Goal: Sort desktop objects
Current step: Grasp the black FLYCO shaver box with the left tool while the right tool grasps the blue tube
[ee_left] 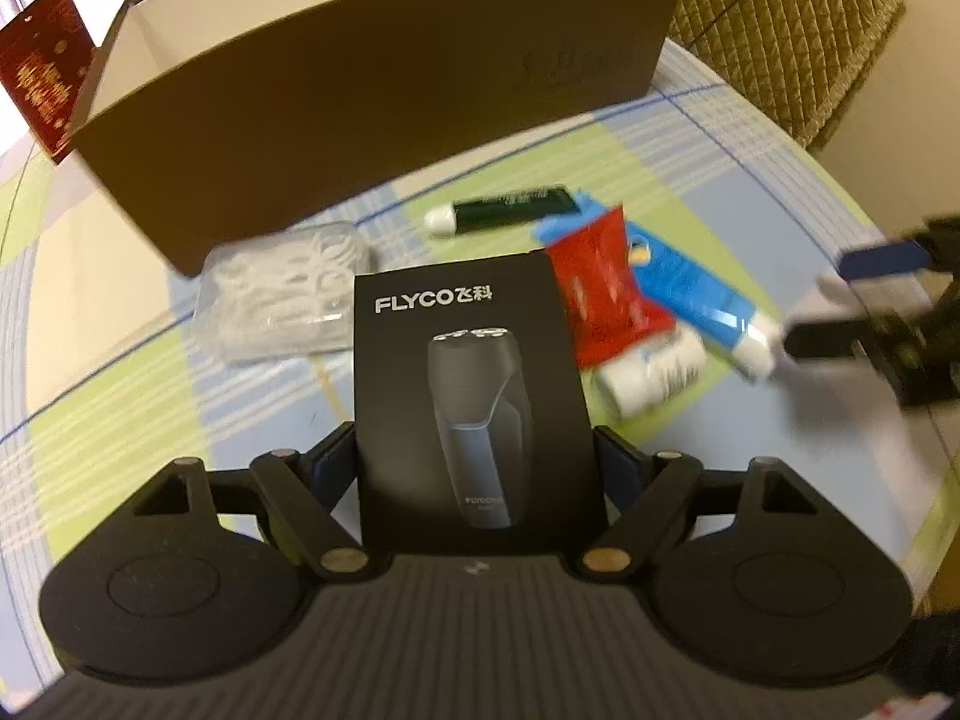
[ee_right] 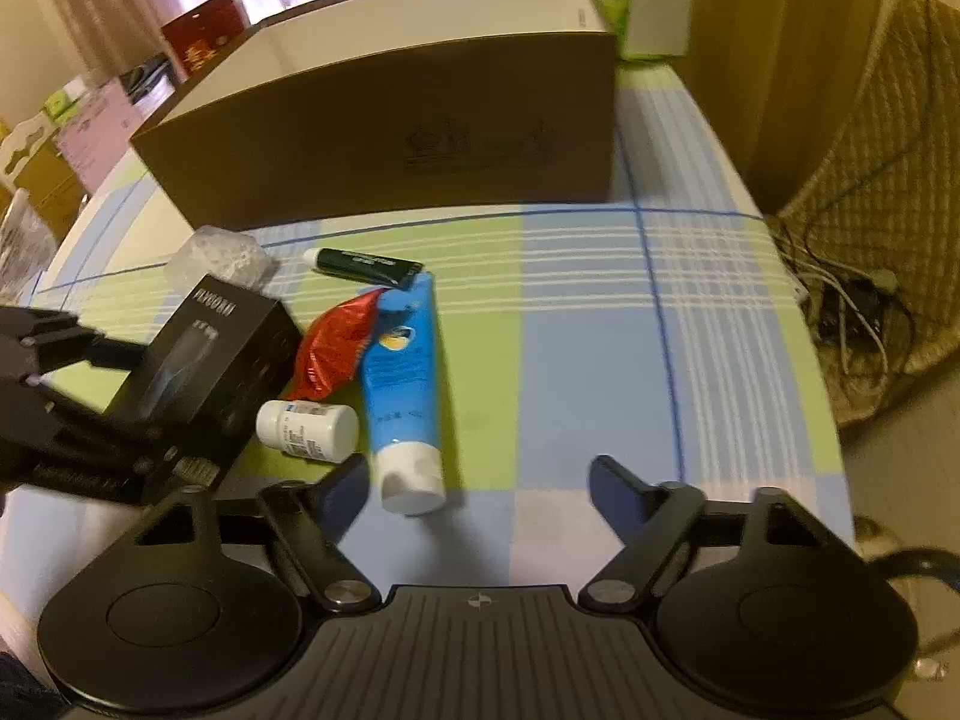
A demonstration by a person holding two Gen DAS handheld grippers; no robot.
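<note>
My left gripper (ee_left: 477,456) is shut on a black FLYCO shaver box (ee_left: 471,384), which also shows in the right wrist view (ee_right: 204,372), held above the table. Beyond it lie a clear bag of white floss picks (ee_left: 282,294), a dark green tube (ee_left: 504,210), a red pouch (ee_left: 606,288), a blue tube with a white cap (ee_left: 696,294) and a white pill bottle (ee_left: 648,372). My right gripper (ee_right: 480,486) is open and empty, just right of the blue tube's cap (ee_right: 414,480). It appears blurred at the right in the left wrist view (ee_left: 864,300).
A large open brown cardboard box (ee_left: 372,78) stands at the back of the checked tablecloth (ee_right: 600,330). A red box (ee_left: 42,72) sits left of it. A quilted chair (ee_right: 888,150) and cables (ee_right: 852,300) are off the table's right edge.
</note>
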